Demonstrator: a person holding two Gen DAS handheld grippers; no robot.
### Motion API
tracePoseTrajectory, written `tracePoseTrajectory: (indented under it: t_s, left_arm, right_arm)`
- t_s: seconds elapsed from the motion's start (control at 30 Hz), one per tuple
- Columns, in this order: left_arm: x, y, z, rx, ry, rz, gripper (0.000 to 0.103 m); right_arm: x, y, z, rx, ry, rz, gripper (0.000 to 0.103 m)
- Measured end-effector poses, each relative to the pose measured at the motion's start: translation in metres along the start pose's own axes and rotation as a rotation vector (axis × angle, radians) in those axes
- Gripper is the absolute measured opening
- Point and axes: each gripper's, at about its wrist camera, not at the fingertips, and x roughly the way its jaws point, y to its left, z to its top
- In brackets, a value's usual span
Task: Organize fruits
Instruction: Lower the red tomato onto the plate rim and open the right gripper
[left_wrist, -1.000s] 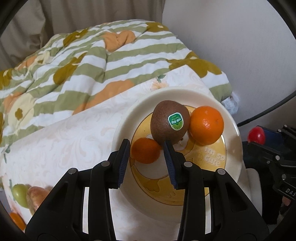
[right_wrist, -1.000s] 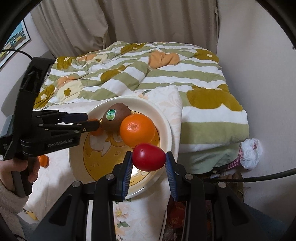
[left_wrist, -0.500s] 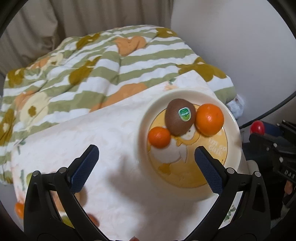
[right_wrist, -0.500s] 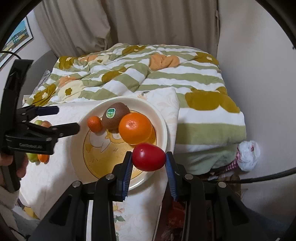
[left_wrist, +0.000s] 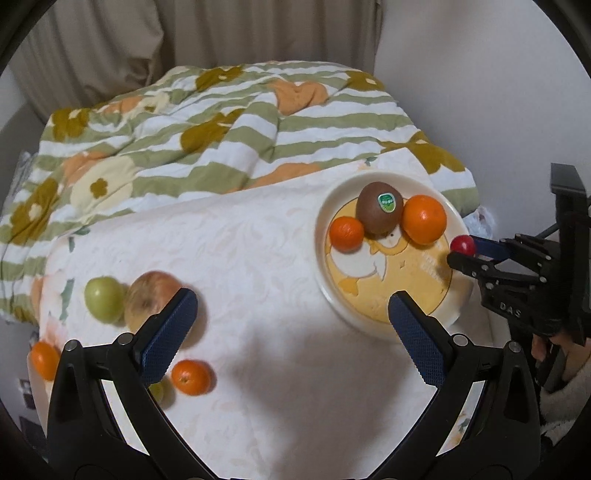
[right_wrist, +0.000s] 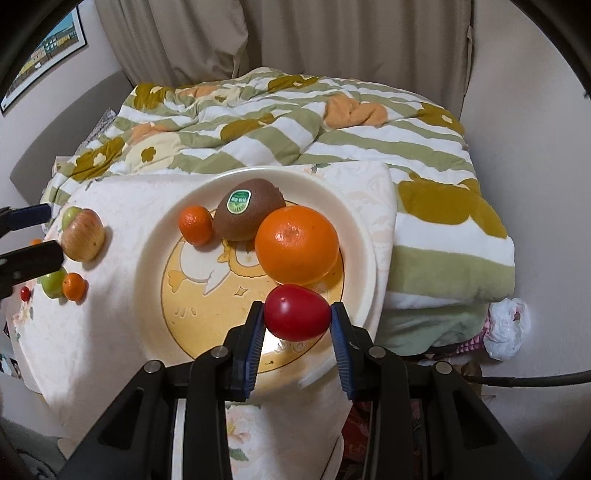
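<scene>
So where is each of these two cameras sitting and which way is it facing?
Left wrist: on the left tool, angled down at the white cloth and loose fruit; its open blue-padded fingers show.
Right wrist: on the right tool, angled down over the round cream plate; its fingers clamp a red oval tomato.
Shared: plate, brown stickered kiwi, two oranges, striped blanket, each other's tool.

Red tomato (right_wrist: 296, 313) between gripper (right_wrist: 297, 321) pads
</scene>
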Motion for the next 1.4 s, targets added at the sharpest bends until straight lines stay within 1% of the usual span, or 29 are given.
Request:
tracePoseTrajectory:
  t_s: [0.27,0.33,0.4,0.43,0.47,0.5,0.57,0.67,0.73,0.8,0.83,0.9,0.93,1.0,1.03,1.17,1.27,1.4]
  left_arm:
    - [-0.005,0.004,-0.016,-0.041,0.003,0.0,0.103]
    - [-0.006,0.004,-0.019,-0.048,0.002,0.001,0.103]
    - [-0.007,0.004,-0.021,-0.056,0.003,0.0,0.103]
    - [-0.007,0.004,-0.022,-0.06,0.002,-0.002,0.103]
    - [-0.008,0.005,-0.023,-0.064,-0.001,-0.005,0.103]
    - [-0.009,0.005,-0.024,-0.069,-0.005,-0.01,0.103]
    - [-0.012,0.004,-0.027,-0.079,-0.016,-0.015,0.103]
    - [-0.022,0.005,-0.031,-0.097,-0.04,-0.015,0.103]
    - [-0.03,0.006,-0.034,-0.11,-0.058,-0.007,0.103]
    - [-0.043,0.008,-0.039,-0.125,-0.084,0.007,0.103]
    - [-0.049,0.01,-0.041,-0.132,-0.095,0.014,0.103]
    - [-0.065,0.015,-0.047,-0.15,-0.121,0.04,0.103]
    - [-0.071,0.017,-0.051,-0.159,-0.129,0.054,0.103]
    - [-0.085,0.024,-0.059,-0.182,-0.145,0.092,0.103]
    - [-0.093,0.029,-0.065,-0.199,-0.153,0.114,0.103]
    - [-0.114,0.051,-0.085,-0.277,-0.16,0.171,0.103]
    - [-0.128,0.074,-0.103,-0.345,-0.157,0.2,0.103]
    - [-0.146,0.102,-0.121,-0.404,-0.173,0.249,0.103]
  right_arm:
    - [0.008,0.003,-0.003,-0.02,0.001,-0.01,0.033]
    - [0.008,0.003,-0.004,-0.02,-0.001,-0.013,0.036]
    - [0.005,0.005,-0.005,-0.02,-0.018,-0.003,0.053]
    - [0.002,0.007,-0.005,-0.025,-0.031,-0.003,0.058]
    - [-0.001,0.01,-0.004,-0.037,-0.041,-0.022,0.079]
    - [-0.005,0.013,-0.004,-0.049,-0.055,-0.037,0.096]
    - [-0.014,0.016,-0.005,-0.062,-0.079,-0.037,0.101]
    - [-0.027,0.02,-0.005,-0.079,-0.099,-0.04,0.102]
    - [-0.037,0.022,-0.004,-0.085,-0.131,-0.037,0.102]
    - [-0.045,0.025,-0.003,-0.09,-0.15,-0.022,0.102]
    - [-0.05,0.027,-0.001,-0.097,-0.145,-0.002,0.102]
    - [-0.055,0.031,0.003,-0.103,-0.119,0.012,0.102]
    - [-0.058,0.034,0.005,-0.1,-0.118,0.012,0.102]
    - [-0.066,0.04,0.007,-0.098,-0.133,0.04,0.102]
    - [-0.071,0.043,0.009,-0.098,-0.143,0.068,0.102]
    - [-0.089,0.06,0.017,-0.11,-0.171,0.111,0.102]
    - [-0.102,0.074,0.021,-0.128,-0.203,0.116,0.102]
    - [-0.109,0.098,0.031,-0.167,-0.203,0.121,0.102]
